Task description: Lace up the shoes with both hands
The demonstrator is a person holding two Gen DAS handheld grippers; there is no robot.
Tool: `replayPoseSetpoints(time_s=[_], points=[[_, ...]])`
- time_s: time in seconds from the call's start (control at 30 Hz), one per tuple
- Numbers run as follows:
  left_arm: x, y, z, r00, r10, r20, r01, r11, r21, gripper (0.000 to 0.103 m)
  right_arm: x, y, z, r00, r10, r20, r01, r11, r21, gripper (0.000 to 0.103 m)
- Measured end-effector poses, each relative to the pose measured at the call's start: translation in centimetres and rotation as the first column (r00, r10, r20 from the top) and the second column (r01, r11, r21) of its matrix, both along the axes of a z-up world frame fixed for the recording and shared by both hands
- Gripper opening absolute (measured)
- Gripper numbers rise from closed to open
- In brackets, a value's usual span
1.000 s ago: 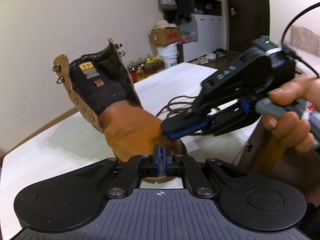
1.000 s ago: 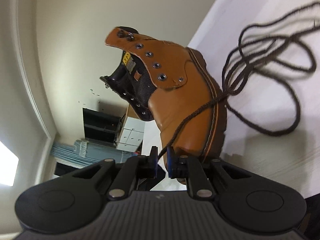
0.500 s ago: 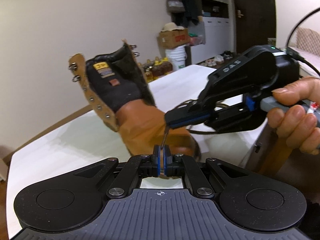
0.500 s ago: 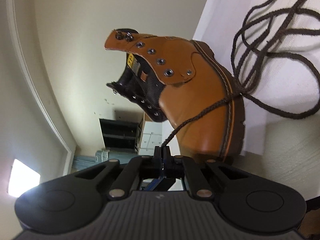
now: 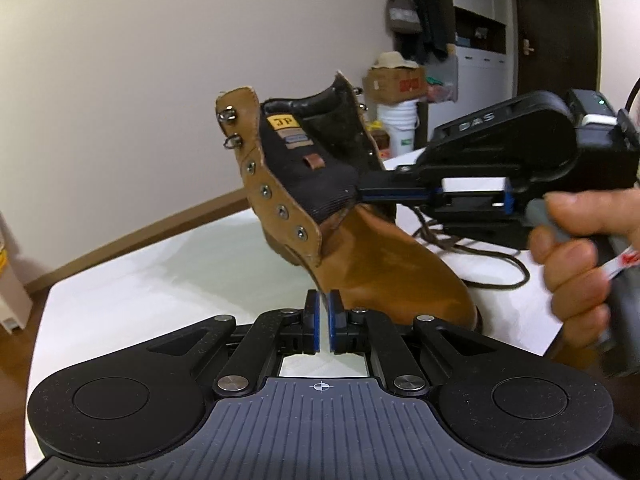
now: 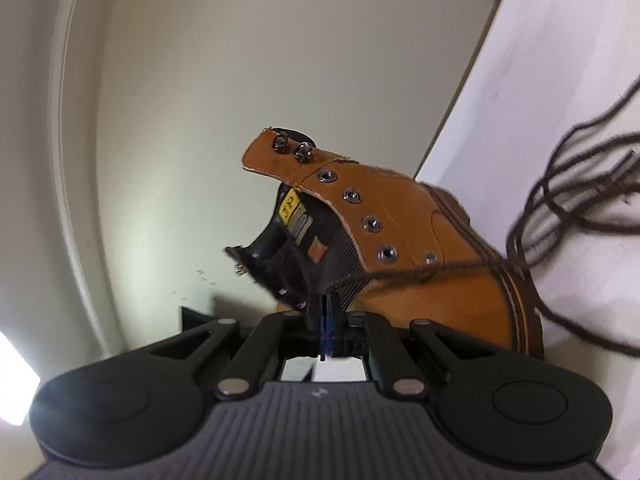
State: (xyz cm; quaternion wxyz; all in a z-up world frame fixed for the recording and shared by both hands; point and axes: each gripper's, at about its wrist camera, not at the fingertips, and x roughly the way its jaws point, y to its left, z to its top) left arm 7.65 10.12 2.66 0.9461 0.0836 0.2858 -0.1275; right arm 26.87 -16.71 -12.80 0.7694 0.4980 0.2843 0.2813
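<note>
A tan leather boot (image 5: 380,264) with a black tongue stands on the white table (image 5: 160,280); its eyelets are bare. My left gripper (image 5: 324,312) sits just before the toe. Its jaws are opening, a narrow gap shows, and nothing is between them. My right gripper (image 5: 362,193), held by a hand (image 5: 580,248), reaches in from the right to the tongue. In the right wrist view this gripper (image 6: 324,300) is shut on the dark brown lace (image 6: 400,276). The lace runs taut across the boot (image 6: 440,300) to a loose tangle (image 6: 580,200) on the table.
The lace tangle (image 5: 480,256) lies behind the boot on the right of the table. Beyond the table's far edge stand a cardboard box (image 5: 396,84), a white bucket (image 5: 400,128) and a white cabinet (image 5: 480,60). A wall rises to the left.
The right gripper shut on the lace end just above the left jaws and carried it up to the boot's tongue. The left jaws parted slightly and no longer hold the lace.
</note>
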Motion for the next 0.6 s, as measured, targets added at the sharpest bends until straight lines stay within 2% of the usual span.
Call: replayPoseSetpoints(time_s=[0.3,0.53,0.6], points=[[0.7,1.3,-0.3,1.0,0.006,0.004,-0.006,1.0,-0.028,0.005,0.1,1.9,-0.2,0.999,-0.033,0.042,0.034,0.998,-0.044,0.002],[0.9,1.7,0.0,1.0,0.012,0.014,-0.012,0.999,-0.03,0.005,0.5,3.1,-0.1,1.0,-0.005,0.015,0.005,1.0,-0.028,0.002],[1.1,1.6,0.2,1.0,0.011,0.02,-0.011,1.0,-0.021,0.005,0.5,3.5,0.1,1.0,0.004,0.006,-0.004,0.999,-0.053,0.002]])
